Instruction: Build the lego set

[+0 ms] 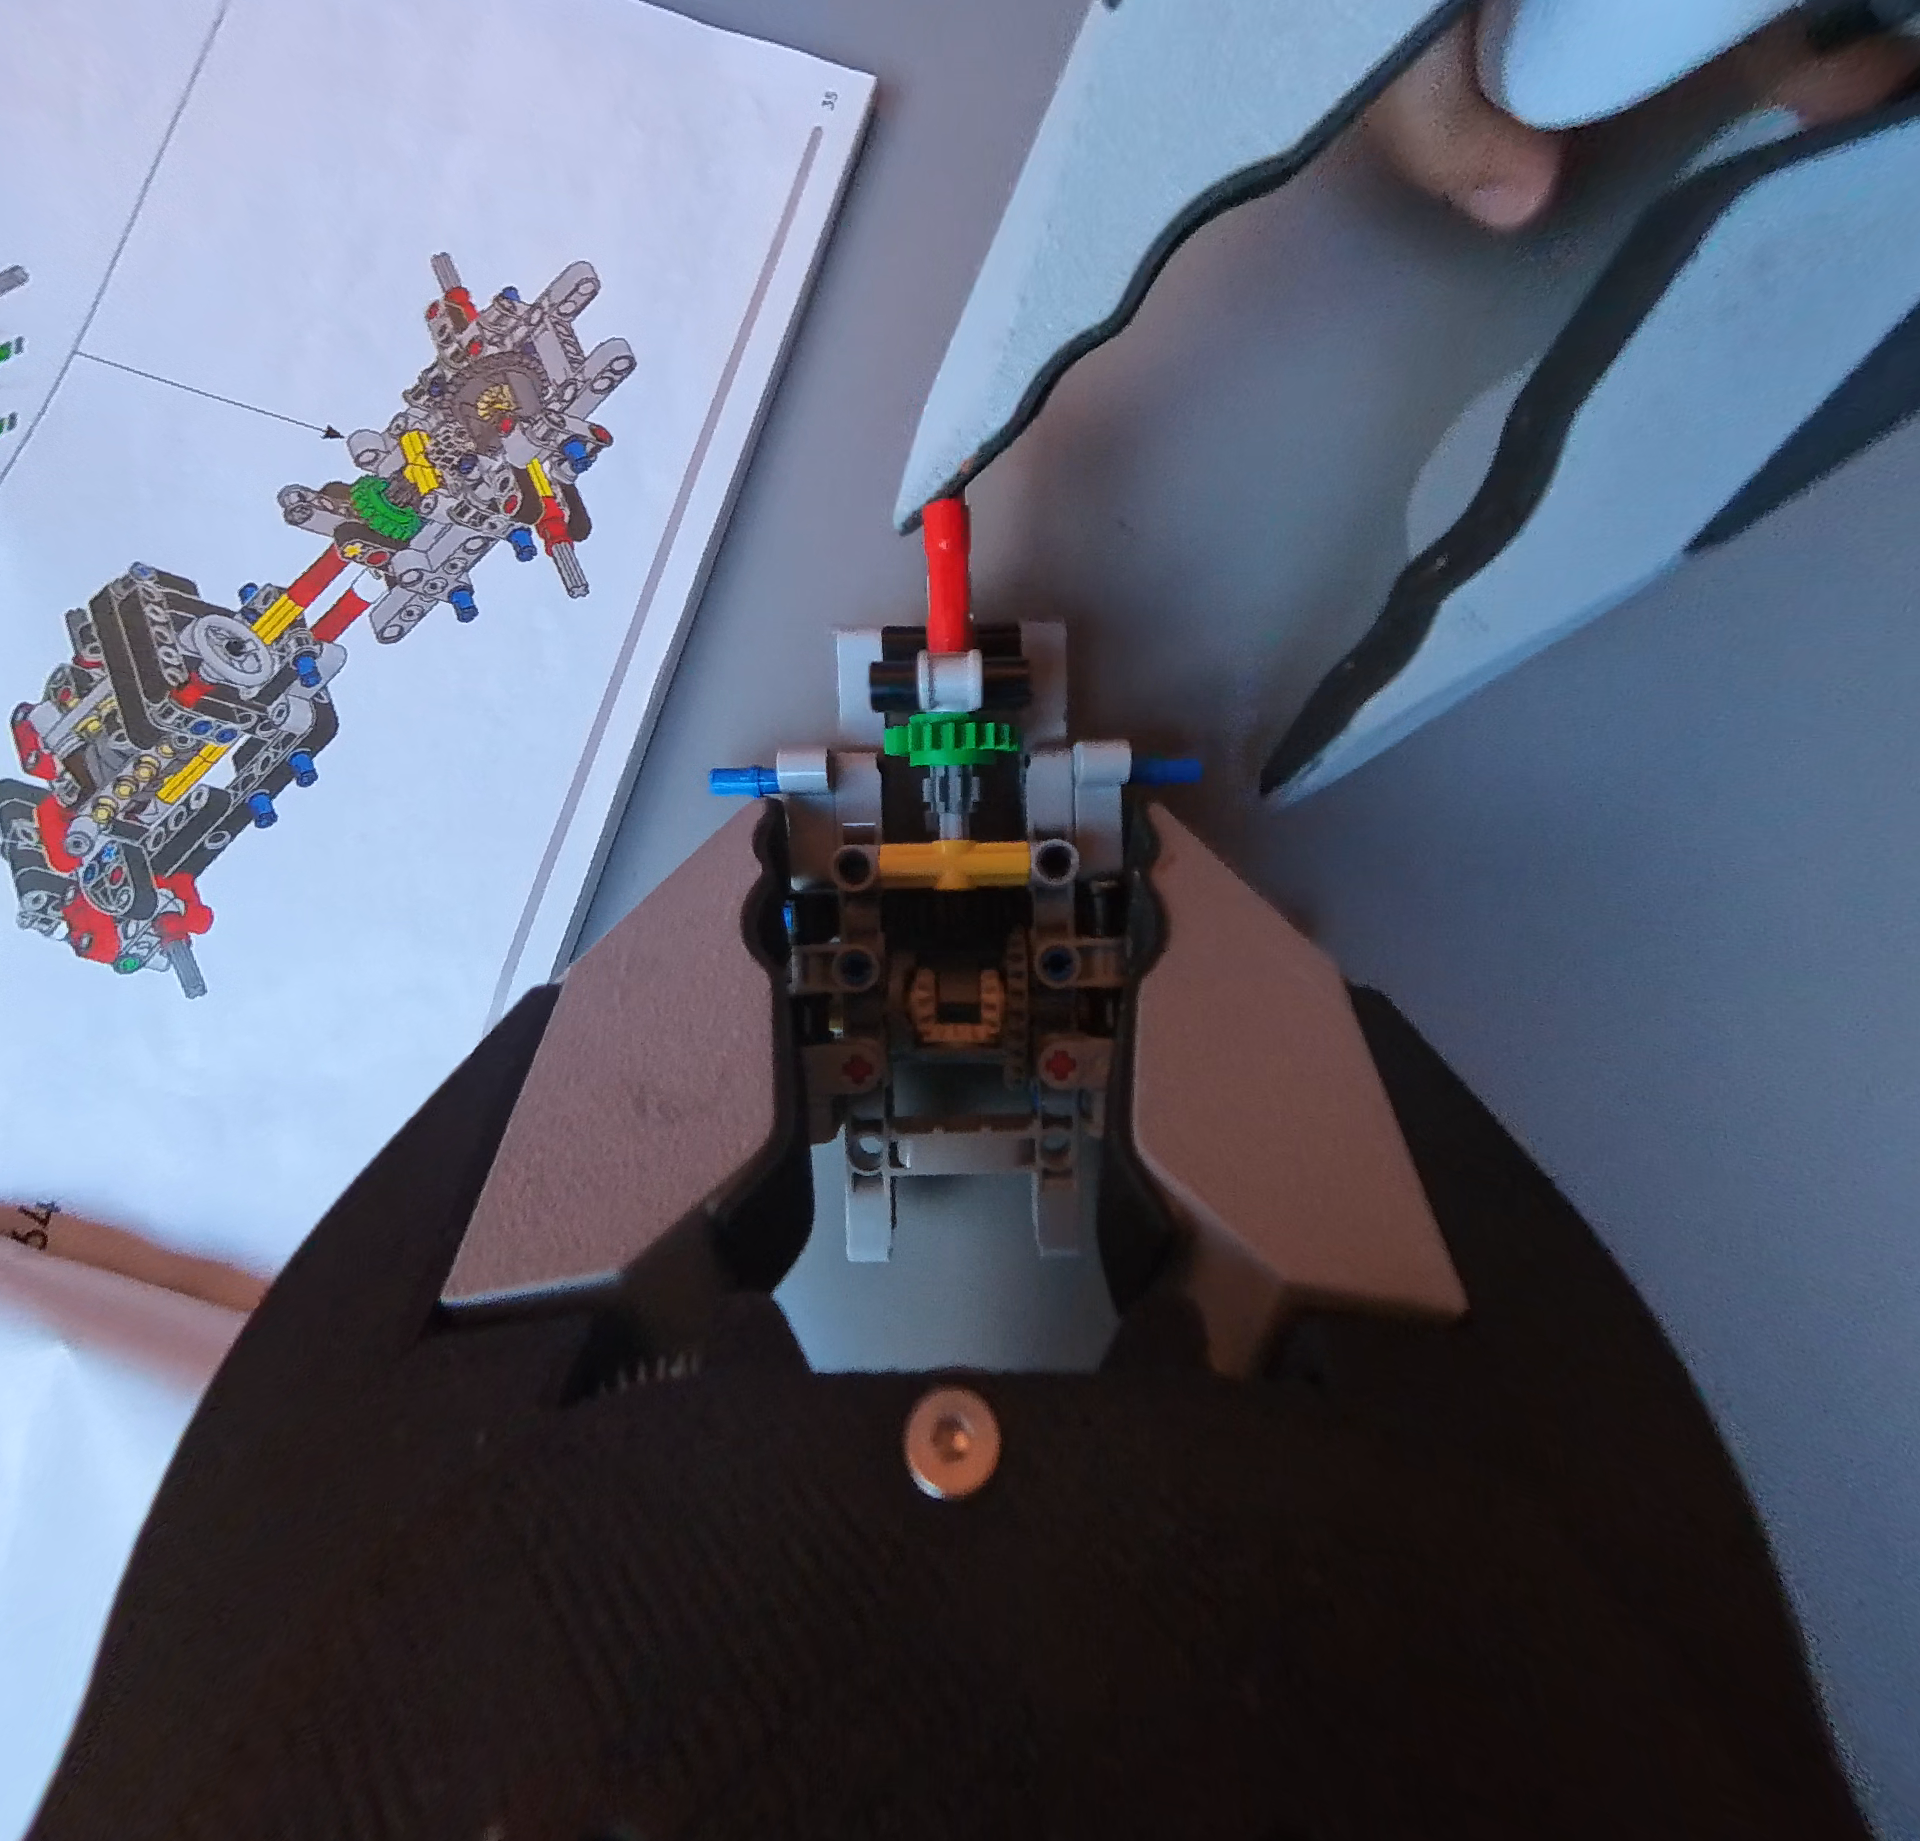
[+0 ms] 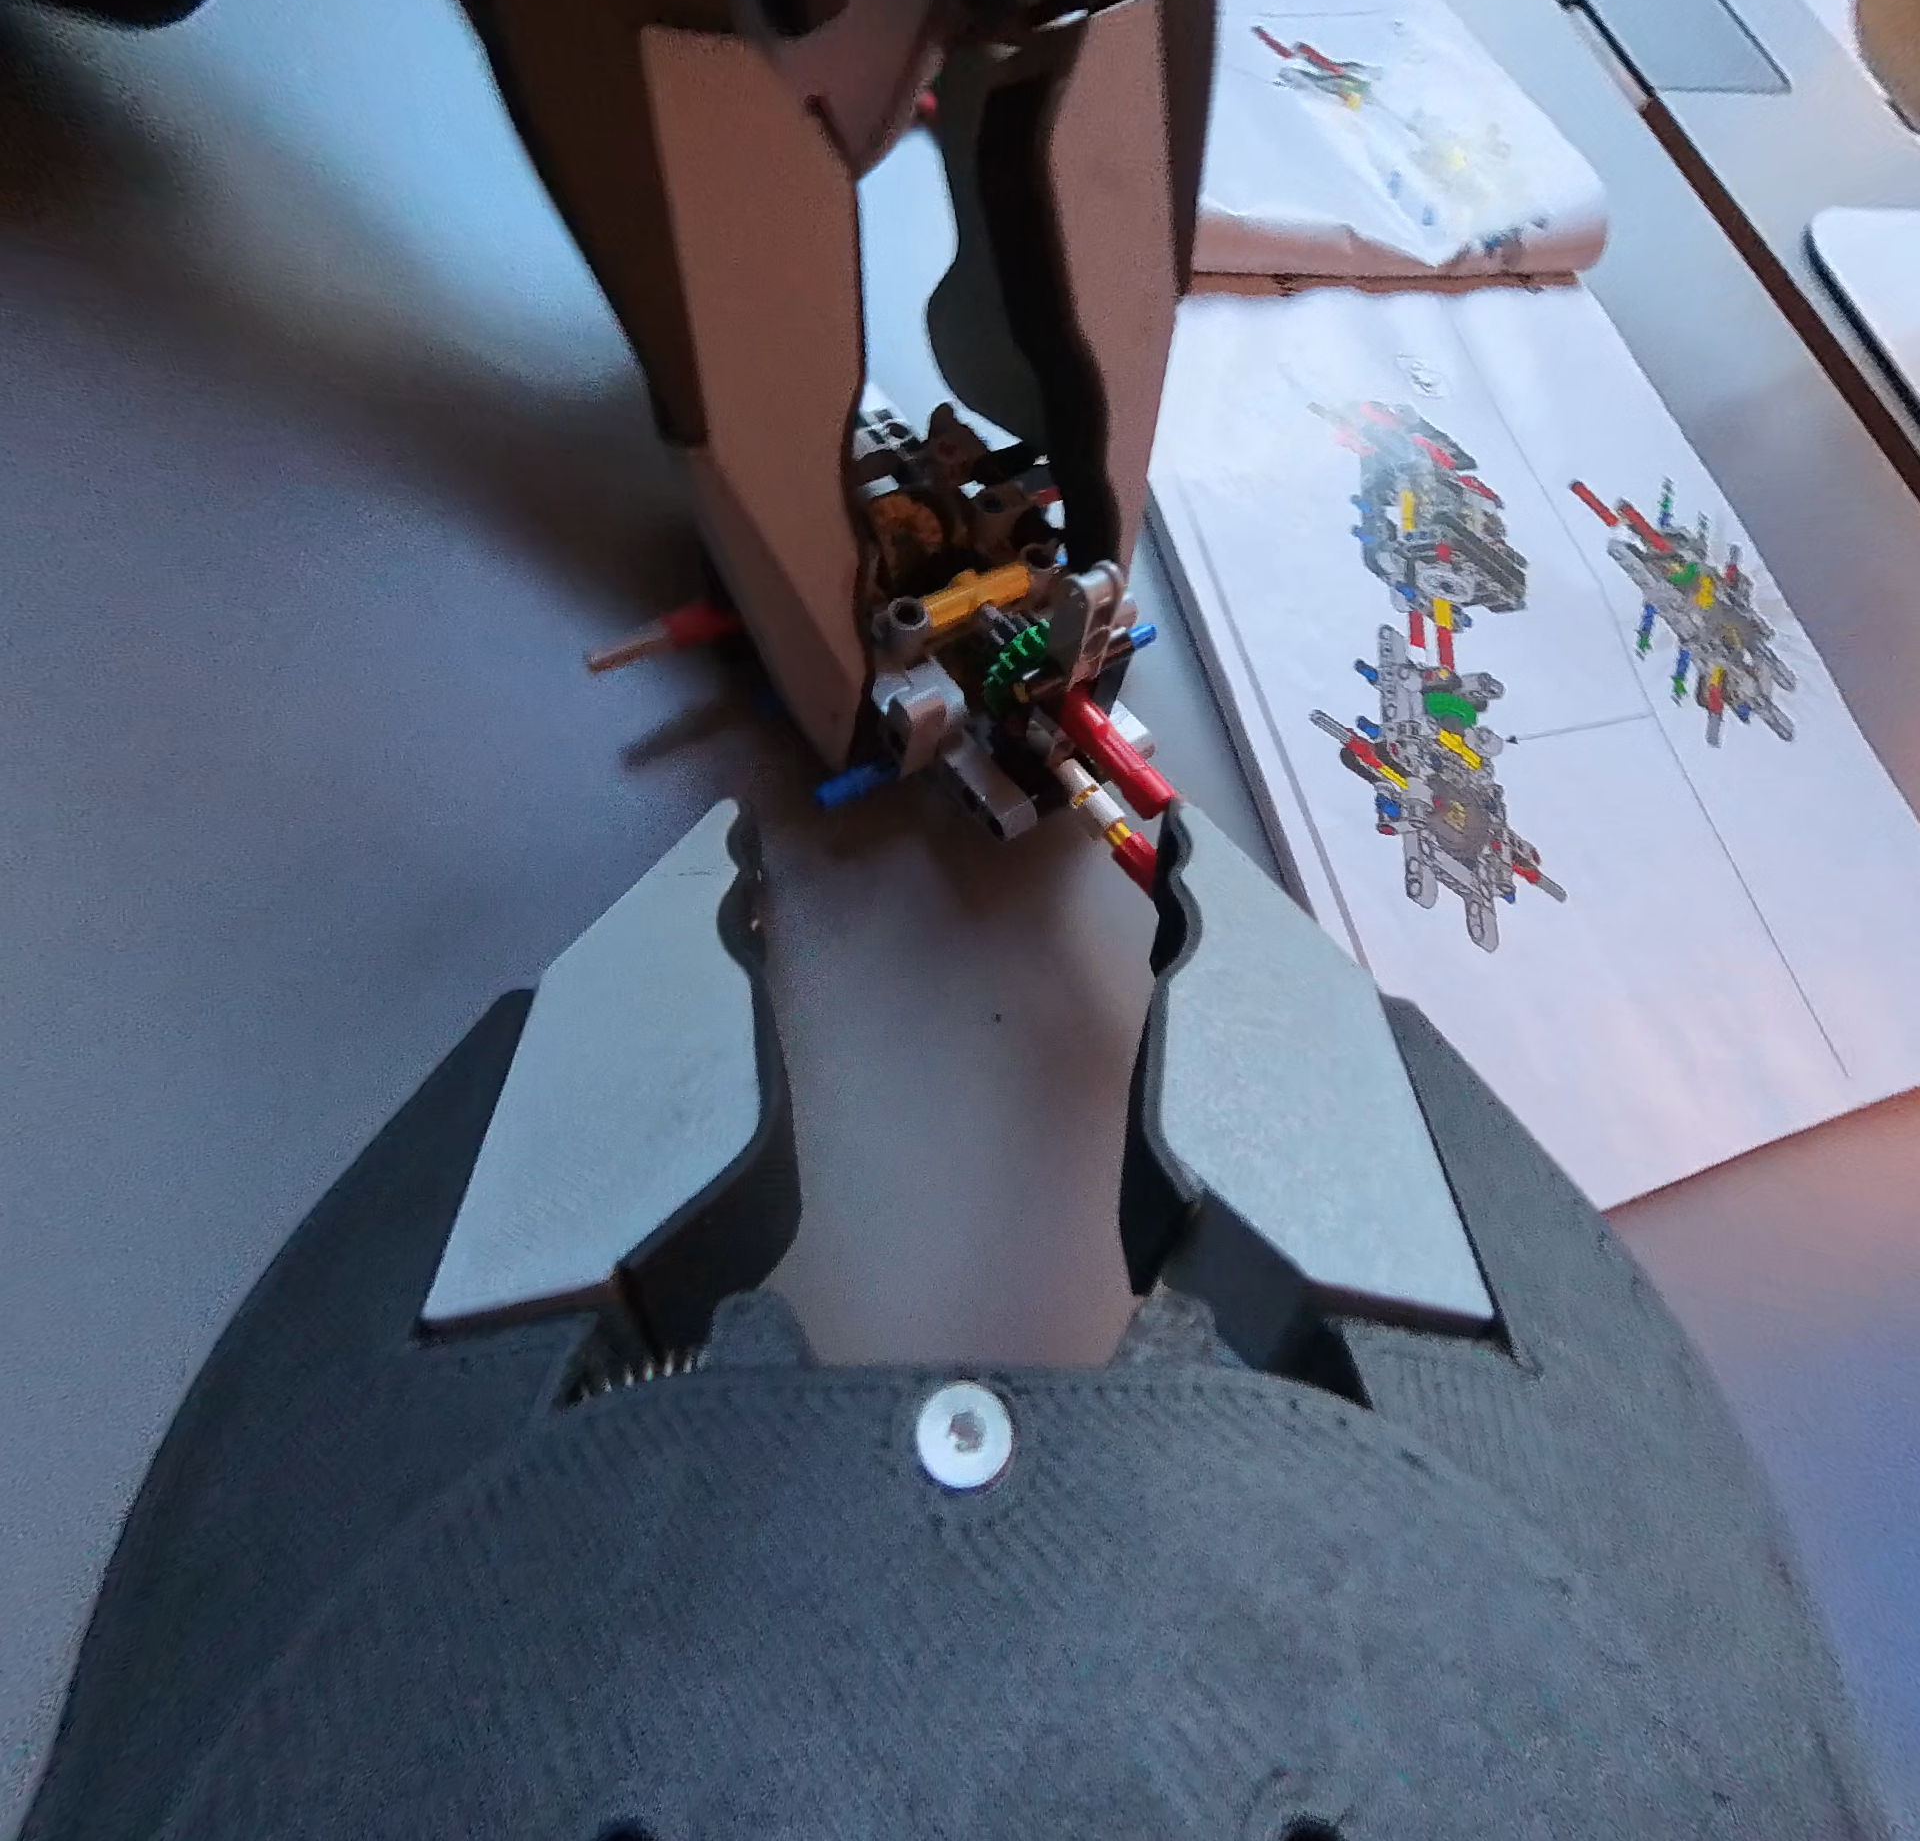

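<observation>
My left gripper [image 1: 956, 825] is shut on a grey and black toy brick gear assembly [image 1: 954, 970], its pads pressed on both sides. The assembly has a green gear [image 1: 951, 742], a yellow cross piece [image 1: 954, 861], blue pins and a red axle [image 1: 943, 576] sticking out in front. My right gripper [image 2: 961, 825] is open and holds nothing. Its right fingertip [image 2: 1179, 856] touches the ends of the red axles [image 2: 1117, 752] of the assembly [image 2: 966, 711]. In the left wrist view one of its fingers [image 1: 1039, 316] rests its tip on the red axle's end.
An open instruction booklet [image 1: 416, 233] lies on the grey table [image 1: 1558, 1064] left of the assembly; it also shows in the right wrist view [image 2: 1558, 960]. A loose red and tan axle [image 2: 665, 638] lies beside the left gripper's finger [image 2: 769, 441]. A person's finger [image 1: 1475, 150] shows at the right gripper. My left and right fingertips are right by each other.
</observation>
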A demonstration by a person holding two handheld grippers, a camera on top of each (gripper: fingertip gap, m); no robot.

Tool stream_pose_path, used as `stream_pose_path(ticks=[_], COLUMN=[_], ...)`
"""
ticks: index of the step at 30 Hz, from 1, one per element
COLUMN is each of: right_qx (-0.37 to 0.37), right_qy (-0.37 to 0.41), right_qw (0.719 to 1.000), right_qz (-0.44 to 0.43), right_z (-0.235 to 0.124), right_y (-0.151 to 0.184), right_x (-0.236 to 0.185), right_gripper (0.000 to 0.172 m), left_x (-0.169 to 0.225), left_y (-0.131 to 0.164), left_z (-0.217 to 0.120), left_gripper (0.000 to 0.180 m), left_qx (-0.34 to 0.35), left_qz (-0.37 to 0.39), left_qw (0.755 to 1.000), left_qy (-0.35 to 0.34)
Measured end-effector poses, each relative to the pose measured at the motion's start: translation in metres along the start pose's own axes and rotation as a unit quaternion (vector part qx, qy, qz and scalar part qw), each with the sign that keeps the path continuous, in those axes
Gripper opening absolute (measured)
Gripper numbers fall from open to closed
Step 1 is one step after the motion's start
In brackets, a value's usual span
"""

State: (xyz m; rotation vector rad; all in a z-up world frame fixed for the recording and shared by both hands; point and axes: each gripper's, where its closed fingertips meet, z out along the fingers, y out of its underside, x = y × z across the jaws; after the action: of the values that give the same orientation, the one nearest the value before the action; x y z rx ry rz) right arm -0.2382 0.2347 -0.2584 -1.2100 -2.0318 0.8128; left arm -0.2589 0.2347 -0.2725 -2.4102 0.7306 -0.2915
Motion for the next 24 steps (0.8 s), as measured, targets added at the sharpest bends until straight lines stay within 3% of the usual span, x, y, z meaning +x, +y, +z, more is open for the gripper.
stream_pose_path(ticks=[5,13,15,24], right_qx=[-0.002,-0.006,-0.003,-0.008], right_qy=[0.022,0.024,0.030,0.030], right_qw=[0.999,0.999,0.999,0.999], right_qz=[-0.024,-0.033,-0.028,-0.028], right_z=[-0.0002,0.0029,0.0021,0.0045], right_y=[0.0023,0.0031,0.0023,0.0033], right_x=[0.0097,0.0038,0.0073,0.0069], right_gripper=[0.050,0.070,0.062,0.063], left_x=[0.0011,-0.0009,-0.0004,0.0002], left_y=[0.0011,0.0006,0.0007,0.0015], left_z=[0.0004,0.0008,0.0007,0.0013], left_gripper=[0.061,0.061,0.061,0.061], left_qx=[-0.006,-0.007,-0.007,-0.016], left_qz=[0.013,-0.002,0.002,0.014], left_qw=[1.000,1.000,1.000,1.000], left_qy=[0.000,-0.010,-0.010,-0.007])
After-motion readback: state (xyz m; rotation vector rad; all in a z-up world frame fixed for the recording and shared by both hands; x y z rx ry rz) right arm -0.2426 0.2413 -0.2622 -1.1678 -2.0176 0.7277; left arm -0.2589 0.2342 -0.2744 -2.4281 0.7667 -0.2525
